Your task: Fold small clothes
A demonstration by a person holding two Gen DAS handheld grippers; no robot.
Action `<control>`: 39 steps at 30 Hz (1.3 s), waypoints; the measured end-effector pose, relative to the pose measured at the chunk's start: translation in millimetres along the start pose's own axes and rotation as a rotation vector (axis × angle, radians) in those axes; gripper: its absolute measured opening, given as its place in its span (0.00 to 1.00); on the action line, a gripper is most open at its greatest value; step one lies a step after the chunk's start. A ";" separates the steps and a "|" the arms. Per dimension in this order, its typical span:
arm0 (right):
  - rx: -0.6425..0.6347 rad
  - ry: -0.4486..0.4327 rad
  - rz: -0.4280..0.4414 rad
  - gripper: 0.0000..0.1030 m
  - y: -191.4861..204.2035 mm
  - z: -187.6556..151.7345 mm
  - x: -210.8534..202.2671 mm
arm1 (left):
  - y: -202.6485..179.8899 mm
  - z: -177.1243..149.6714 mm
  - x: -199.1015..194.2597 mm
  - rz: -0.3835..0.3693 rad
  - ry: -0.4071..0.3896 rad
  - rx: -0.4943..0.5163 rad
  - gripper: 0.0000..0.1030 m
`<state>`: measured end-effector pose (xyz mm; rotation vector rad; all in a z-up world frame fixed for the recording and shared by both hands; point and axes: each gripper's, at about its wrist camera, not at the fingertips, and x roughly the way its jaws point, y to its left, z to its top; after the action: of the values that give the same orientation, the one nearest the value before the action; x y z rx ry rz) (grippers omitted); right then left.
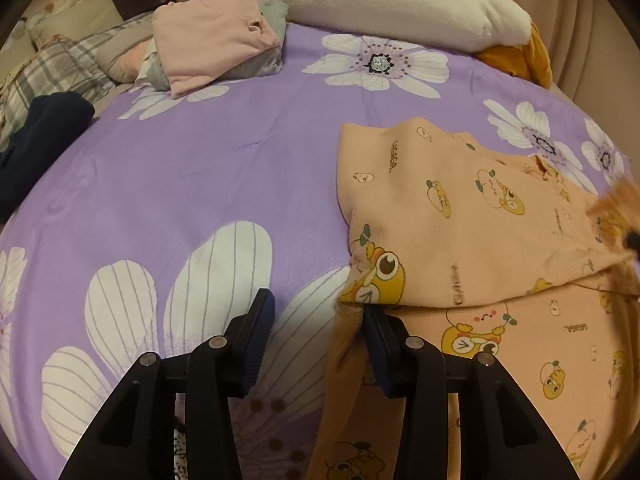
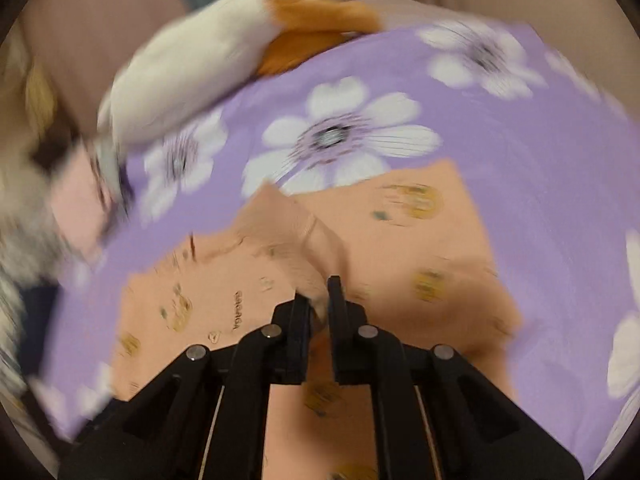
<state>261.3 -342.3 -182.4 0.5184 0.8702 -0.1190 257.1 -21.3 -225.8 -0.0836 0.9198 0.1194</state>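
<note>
Right gripper (image 2: 319, 294) had its jaws drawn nearly together on a pinch of the peach cartoon-print garment (image 2: 400, 240), a small ridge of cloth rising between the fingertips; the right wrist view was badly smeared, so the exact part of the garment gripped could not be made out. Left gripper (image 1: 316, 312) stood roughly half open. Its right finger (image 1: 378, 344) touched or sat tucked under the near left edge of the same garment, and a hanging fold of the peach cloth lay inside the gap beside it, but the left finger (image 1: 256, 340) stood clear over the purple floral bedspread (image 1: 200, 168), so nothing seemed clamped there.

The garment lay on the bedspread to the right in the left wrist view, with one layer already turned over on itself across the middle and a lower portion spread flat toward the camera. That suggested the fold was partly made, with at least another turn and some smoothing left to do.

Farther back near the left, a folded pink garment (image 1: 212, 48) rested on a grey one (image 1: 264, 60), which looked like finished pieces. A dark navy garment (image 1: 40, 140) lay crumpled at the left edge, probably yet to be folded. A white plush toy (image 1: 400, 4) lay along the far side.
</note>
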 end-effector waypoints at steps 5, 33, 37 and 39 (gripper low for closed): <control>0.061 0.102 -0.002 0.14 -41.2 -19.7 5.7 | 1.0 -0.2 0.3 -0.002 -0.004 -0.001 0.44; -0.014 0.102 0.071 0.21 -53.9 -53.3 -51.6 | 22.2 -3.3 -15.2 -0.101 0.054 -0.104 0.47; 0.074 0.034 0.120 0.34 -86.2 -68.4 -87.4 | 57.0 -22.8 -35.0 -0.207 0.049 -0.238 0.47; 0.184 0.042 0.146 0.37 -105.6 -68.0 -93.5 | 80.8 -38.8 -44.1 -0.239 0.053 -0.345 0.47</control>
<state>121.0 -411.5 -188.5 0.7567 0.8639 -0.0555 188.9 51.0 -215.8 -0.5172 0.9283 0.0531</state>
